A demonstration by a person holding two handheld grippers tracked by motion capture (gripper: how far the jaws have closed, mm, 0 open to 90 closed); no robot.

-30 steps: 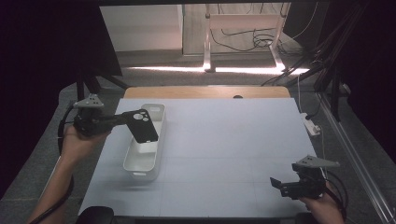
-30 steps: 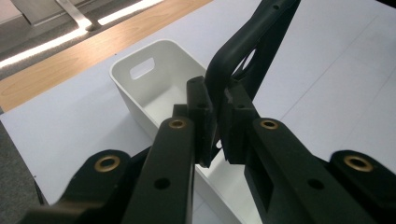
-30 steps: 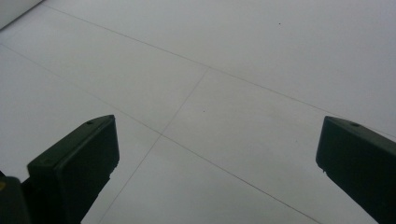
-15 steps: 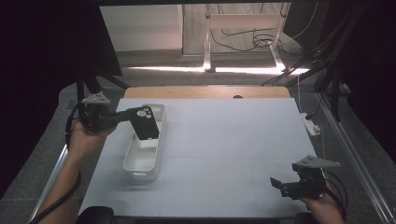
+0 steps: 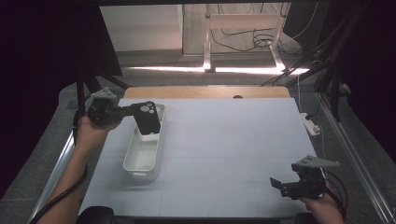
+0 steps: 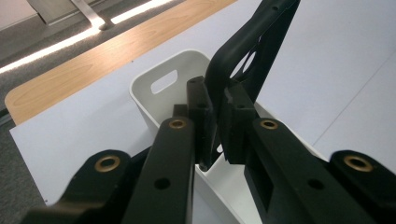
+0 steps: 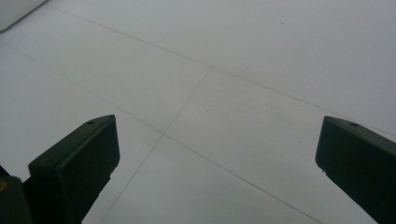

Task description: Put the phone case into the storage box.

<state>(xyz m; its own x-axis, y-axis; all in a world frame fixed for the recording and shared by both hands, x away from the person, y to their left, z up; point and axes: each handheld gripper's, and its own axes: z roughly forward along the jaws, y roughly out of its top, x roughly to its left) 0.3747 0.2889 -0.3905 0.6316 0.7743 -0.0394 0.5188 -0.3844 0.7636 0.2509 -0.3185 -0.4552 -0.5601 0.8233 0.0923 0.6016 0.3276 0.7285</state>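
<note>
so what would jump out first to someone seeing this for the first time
Most striking is the black phone case, clamped in the left gripper and held above the far end of the white bin on the left of the table. The right gripper sits at the near right corner, open over bare surface.

Bin (image 5: 142,161) on table (image 5: 233,154), left side. Case (image 5: 145,117) above bin's far end, in left gripper (image 5: 135,111). Right gripper (image 5: 279,184) near right front corner.
</note>
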